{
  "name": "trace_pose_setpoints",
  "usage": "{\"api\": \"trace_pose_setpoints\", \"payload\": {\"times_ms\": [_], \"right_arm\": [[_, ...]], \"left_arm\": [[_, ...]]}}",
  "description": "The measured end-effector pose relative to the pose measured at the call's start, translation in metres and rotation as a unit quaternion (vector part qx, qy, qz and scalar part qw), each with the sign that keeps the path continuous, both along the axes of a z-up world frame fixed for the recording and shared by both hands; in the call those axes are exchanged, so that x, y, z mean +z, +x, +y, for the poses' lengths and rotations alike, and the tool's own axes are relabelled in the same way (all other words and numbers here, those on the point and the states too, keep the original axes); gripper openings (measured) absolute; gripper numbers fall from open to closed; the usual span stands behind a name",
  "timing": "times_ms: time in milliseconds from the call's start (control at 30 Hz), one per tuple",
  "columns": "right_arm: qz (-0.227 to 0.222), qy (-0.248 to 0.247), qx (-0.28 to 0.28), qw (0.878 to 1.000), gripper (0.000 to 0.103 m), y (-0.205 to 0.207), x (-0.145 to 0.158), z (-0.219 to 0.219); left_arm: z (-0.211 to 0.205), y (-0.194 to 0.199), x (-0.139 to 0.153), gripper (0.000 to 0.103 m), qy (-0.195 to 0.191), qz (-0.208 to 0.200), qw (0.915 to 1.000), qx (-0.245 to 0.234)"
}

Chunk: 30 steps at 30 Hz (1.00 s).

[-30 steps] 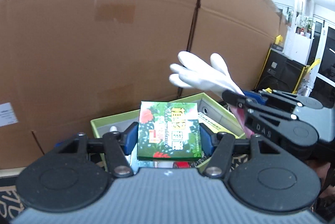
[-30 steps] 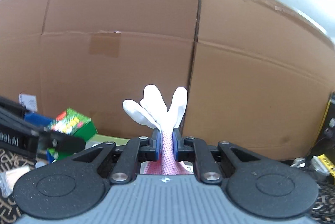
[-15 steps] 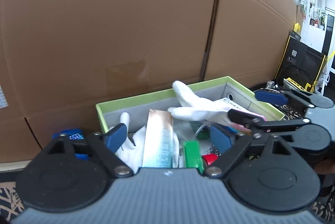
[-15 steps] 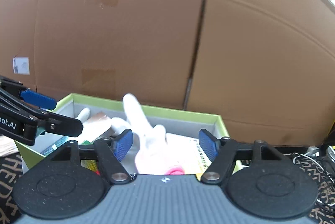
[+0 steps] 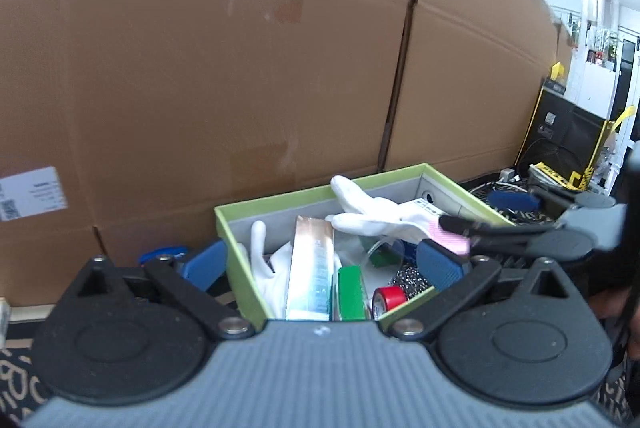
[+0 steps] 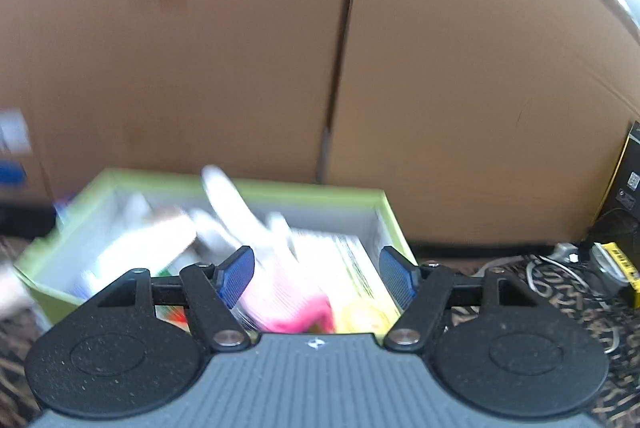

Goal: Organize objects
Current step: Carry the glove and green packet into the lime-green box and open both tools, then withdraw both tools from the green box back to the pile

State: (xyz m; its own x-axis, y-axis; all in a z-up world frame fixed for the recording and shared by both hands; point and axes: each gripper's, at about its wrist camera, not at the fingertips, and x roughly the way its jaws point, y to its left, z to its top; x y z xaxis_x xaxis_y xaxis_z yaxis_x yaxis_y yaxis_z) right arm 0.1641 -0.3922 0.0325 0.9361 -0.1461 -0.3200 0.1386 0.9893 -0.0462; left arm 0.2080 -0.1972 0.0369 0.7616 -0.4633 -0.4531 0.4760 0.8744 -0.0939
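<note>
A lime-green open box (image 5: 320, 190) stands against the cardboard wall. In it lie a white glove with a pink cuff (image 5: 384, 216), a second white glove (image 5: 264, 268), a narrow copper-and-teal carton (image 5: 312, 272), a green packet (image 5: 352, 292) and a red tape roll (image 5: 390, 298). My left gripper (image 5: 322, 264) hovers at the box's near edge. Its jaws are opening, and no pad touches anything. My right gripper (image 6: 317, 276) is open over the box's right half, with the blurred pink cuff (image 6: 288, 304) loose below its pads. The left wrist view shows it too, by the cuff.
Tall brown cardboard boxes (image 5: 240, 68) wall off the back. A blue object (image 5: 160, 254) lies left of the green box. Cables and a black-and-yellow case (image 6: 624, 268) sit at the right on a patterned dark cloth (image 6: 560, 292).
The left jaws spread and let go of the flower-printed carton, which now lies in the green box. The right jaws opened and the white glove dropped into the box. Both grippers tipped downward.
</note>
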Motion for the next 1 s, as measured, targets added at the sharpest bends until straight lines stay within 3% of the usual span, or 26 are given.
{"api": "trace_pose_setpoints", "payload": {"times_ms": [133, 267, 500, 700, 833, 1000], "right_arm": [[-0.053, 0.02, 0.01, 0.998, 0.085, -0.04, 0.016, 0.024], [-0.078, 0.031, 0.035, 0.996, 0.088, -0.074, 0.01, 0.053], [-0.053, 0.051, 0.088, 0.993, 0.09, -0.102, -0.027, 0.108], [0.003, 0.06, 0.152, 0.987, 0.09, -0.092, -0.057, 0.157], [0.028, 0.016, 0.18, 0.983, 0.08, -0.077, -0.066, 0.186], [0.059, -0.05, 0.19, 0.979, 0.05, -0.049, -0.073, 0.209]], "left_arm": [[0.03, -0.026, 0.012, 0.103, -0.014, -0.005, 0.9999, 0.006], [0.066, -0.058, 0.011, 0.103, -0.02, -0.005, 0.9996, 0.019], [0.124, -0.096, -0.017, 0.103, -0.012, 0.019, 0.9983, 0.053], [0.164, -0.11, -0.047, 0.103, -0.011, 0.056, 0.9949, 0.083], [0.189, -0.111, -0.058, 0.103, -0.016, 0.074, 0.9917, 0.104], [0.205, -0.106, -0.059, 0.103, -0.02, 0.076, 0.9914, 0.104]]}}
